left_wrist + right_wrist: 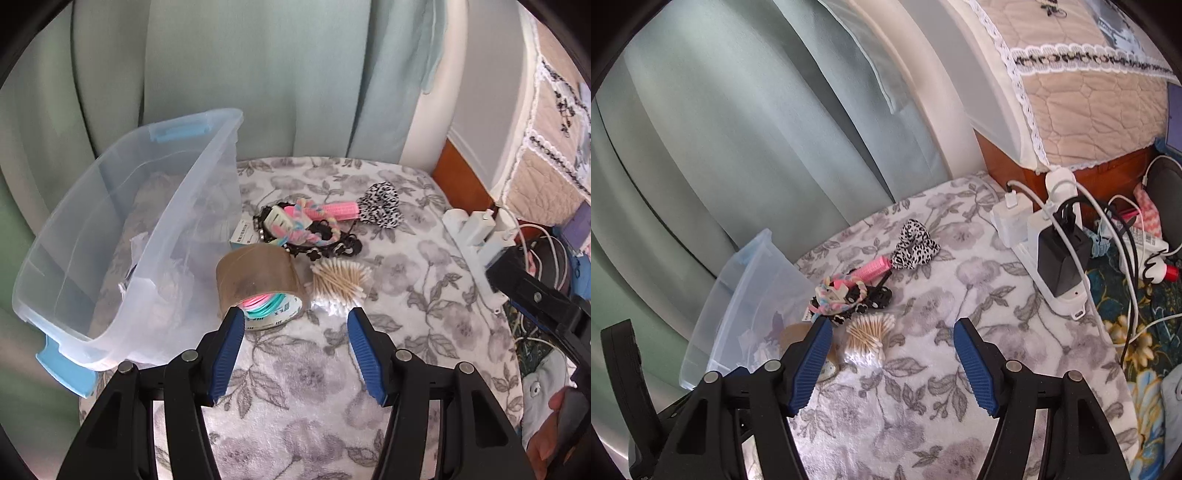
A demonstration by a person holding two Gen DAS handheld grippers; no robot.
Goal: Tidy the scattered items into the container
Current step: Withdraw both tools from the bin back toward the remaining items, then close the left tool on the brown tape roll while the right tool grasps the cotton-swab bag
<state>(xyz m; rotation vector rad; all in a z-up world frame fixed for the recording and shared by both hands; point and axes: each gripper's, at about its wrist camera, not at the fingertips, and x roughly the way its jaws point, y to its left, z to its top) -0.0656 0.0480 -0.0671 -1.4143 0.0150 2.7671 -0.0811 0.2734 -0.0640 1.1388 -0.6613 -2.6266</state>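
A clear plastic bin (122,236) with blue handles stands on the floral blanket at the left. Beside it lies a brown tape roll (258,275) with coloured hair ties inside. A bundle of cotton swabs (340,282) lies to its right. Behind them sits a tangle of black hair bands with a pink roller (332,211) and a leopard-print scrunchie (380,205). My left gripper (295,321) hovers open just in front of the tape roll, empty. My right gripper (892,334) is open and empty, near the cotton swabs (868,338), with the scrunchie (914,243) farther back.
A white power strip (1056,254) with chargers and cables lies along the blanket's right edge. Curtains (258,74) hang behind. A quilt-covered wooden cabinet (1089,110) stands at the right. The blanket (295,387) shows bare under the fingers.
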